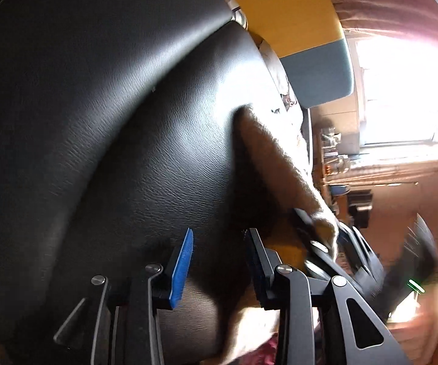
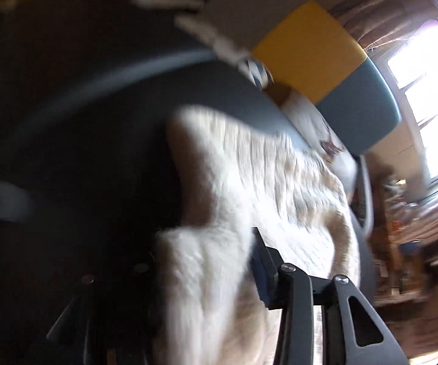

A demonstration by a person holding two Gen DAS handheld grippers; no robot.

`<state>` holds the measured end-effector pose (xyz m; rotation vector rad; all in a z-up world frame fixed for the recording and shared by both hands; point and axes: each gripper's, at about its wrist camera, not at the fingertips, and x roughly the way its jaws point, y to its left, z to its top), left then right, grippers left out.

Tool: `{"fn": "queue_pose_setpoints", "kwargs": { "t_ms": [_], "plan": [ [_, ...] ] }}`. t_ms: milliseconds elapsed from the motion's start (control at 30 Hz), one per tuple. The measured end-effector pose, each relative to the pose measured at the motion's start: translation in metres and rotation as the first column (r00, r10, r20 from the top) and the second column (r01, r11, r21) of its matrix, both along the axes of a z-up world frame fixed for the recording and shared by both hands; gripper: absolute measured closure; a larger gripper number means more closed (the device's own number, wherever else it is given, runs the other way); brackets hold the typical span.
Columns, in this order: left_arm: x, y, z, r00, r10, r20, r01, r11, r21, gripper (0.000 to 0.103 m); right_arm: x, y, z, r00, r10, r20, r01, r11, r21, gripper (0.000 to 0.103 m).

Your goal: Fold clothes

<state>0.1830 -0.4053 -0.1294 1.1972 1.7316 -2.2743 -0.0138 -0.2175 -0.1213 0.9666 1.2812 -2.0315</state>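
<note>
A cream knitted garment (image 2: 264, 182) lies on a black leather sofa (image 1: 97, 106). In the left wrist view its brownish shaded edge (image 1: 279, 164) hangs to the right of my left gripper (image 1: 219, 243), which is open and empty over the leather. In that view my right gripper (image 1: 325, 237) is shut on the garment's edge. In the blurred right wrist view the garment fills the gap of my right gripper (image 2: 213, 249); the left finger is hidden in shadow.
A yellow cushion (image 1: 292, 15) and a teal cushion (image 1: 319, 73) lie at the sofa's far end. A bright window (image 1: 407, 91) and cluttered shelves (image 1: 334, 164) are on the right. A pink cloth (image 1: 264, 352) shows at the bottom.
</note>
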Motion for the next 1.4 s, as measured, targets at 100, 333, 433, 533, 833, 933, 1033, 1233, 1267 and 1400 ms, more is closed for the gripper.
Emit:
{"fn": "queue_pose_setpoints", "kwargs": {
  "t_ms": [100, 333, 433, 533, 833, 933, 1033, 1233, 1267, 1400],
  "plan": [
    [0.004, 0.014, -0.001, 1.000, -0.013, 0.002, 0.013, 1.000, -0.028, 0.062, -0.027, 0.020, 0.002, 0.984, -0.071, 0.163, 0.094, 0.986, -0.140, 0.089],
    [-0.001, 0.026, 0.001, 0.999, -0.035, -0.006, 0.034, 0.999, -0.019, 0.061, -0.114, 0.160, 0.093, 0.823, -0.113, 0.557, 0.499, 0.611, -0.614, 0.092],
    [-0.023, 0.045, 0.009, 0.998, -0.051, -0.022, 0.050, 0.998, -0.037, 0.058, -0.140, 0.255, 0.106, 0.768, -0.123, 0.629, 0.621, 0.382, -0.684, 0.092],
    [-0.046, 0.064, 0.024, 0.995, -0.095, -0.043, 0.092, 0.992, -0.081, 0.056, -0.158, 0.335, 0.079, 0.682, -0.180, 0.709, 0.730, 0.233, -0.642, 0.092],
    [-0.147, 0.146, 0.016, 0.938, -0.346, -0.021, 0.346, 0.937, 0.055, 0.054, -0.162, 0.435, -0.024, 0.490, -0.162, 0.857, 0.869, 0.010, -0.495, 0.093],
    [-0.170, 0.172, 0.000, 0.926, -0.378, -0.011, 0.373, 0.909, 0.184, 0.054, -0.166, 0.437, -0.026, 0.509, -0.157, 0.847, 0.860, 0.044, -0.509, 0.093],
    [-0.187, 0.194, -0.013, 0.925, -0.379, -0.015, 0.364, 0.877, 0.314, 0.054, -0.172, 0.441, -0.023, 0.528, -0.162, 0.834, 0.849, 0.078, -0.523, 0.093],
    [-0.162, 0.208, -0.008, 0.953, -0.301, -0.030, 0.288, 0.872, 0.397, 0.054, -0.173, 0.442, -0.024, 0.566, -0.166, 0.808, 0.825, 0.109, -0.555, 0.093],
    [-0.156, 0.209, -0.005, 0.956, -0.293, -0.033, 0.281, 0.872, 0.402, 0.054, -0.172, 0.441, -0.024, 0.571, -0.169, 0.803, 0.821, 0.112, -0.560, 0.093],
    [-0.147, 0.223, 0.003, 0.952, -0.302, -0.042, 0.290, 0.855, 0.431, 0.054, -0.149, 0.440, -0.016, 0.594, -0.187, 0.782, 0.804, 0.126, -0.581, 0.093]
  ]
}}
